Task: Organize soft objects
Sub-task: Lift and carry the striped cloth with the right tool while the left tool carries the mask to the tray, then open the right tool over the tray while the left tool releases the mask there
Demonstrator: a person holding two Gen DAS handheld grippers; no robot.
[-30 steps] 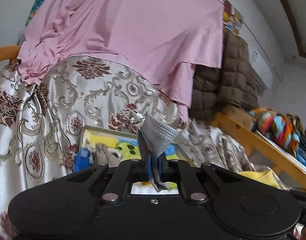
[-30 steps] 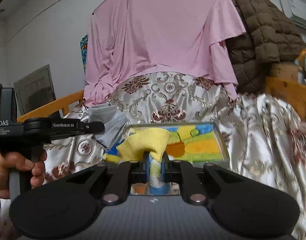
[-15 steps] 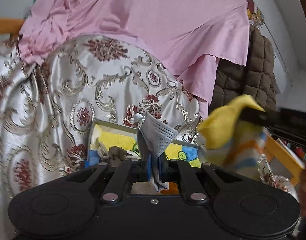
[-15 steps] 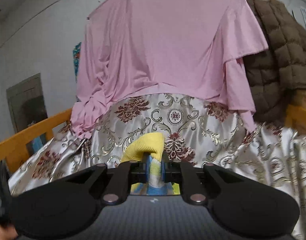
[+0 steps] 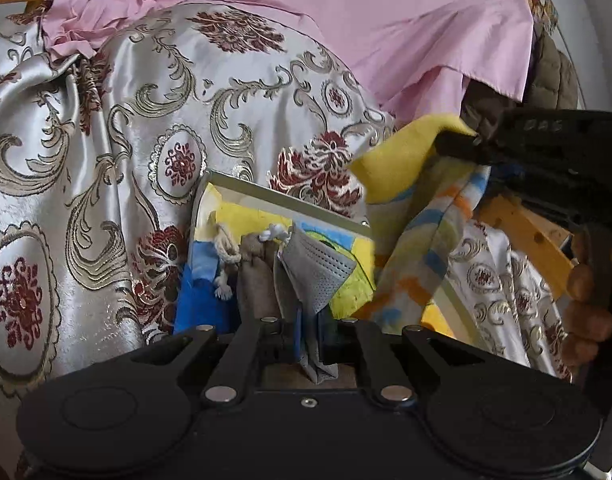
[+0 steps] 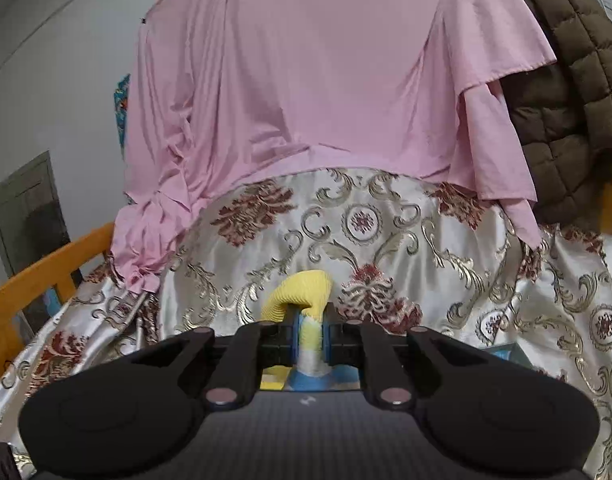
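One tray (image 5: pixel 281 198), shallow and pale-rimmed, is lying on the patterned satin cover (image 5: pixel 105 128) in the left wrist view. Its floor is showing yellow, blue and green patches. Inside it, a brown cloth item (image 5: pixel 257 280) with a knotted white cord (image 5: pixel 225 248) is resting near the left wall; what else lies in the tray cannot be told.

Two grippers are working. The left gripper (image 5: pixel 308 332) is pointing downward over the tray, its jaws pressed together on one grey face mask (image 5: pixel 318 272), which is standing up from the pads above the tray's middle. The right gripper (image 6: pixel 310 336) is pinching one yellow striped cloth (image 6: pixel 301 292) between its blue pads. In the left wrist view that same gripper is entering from the right edge, held by a hand (image 5: pixel 586 312) with the fingers wrapped around the grip, and the cloth is hanging from it just beside the tray's right end, its lower part showing orange and blue stripes.

One pink sheet (image 6: pixel 306 80) is draping over the upper part of the satin cover. One brown quilted garment (image 6: pixel 566 100) is hanging to the right of it.
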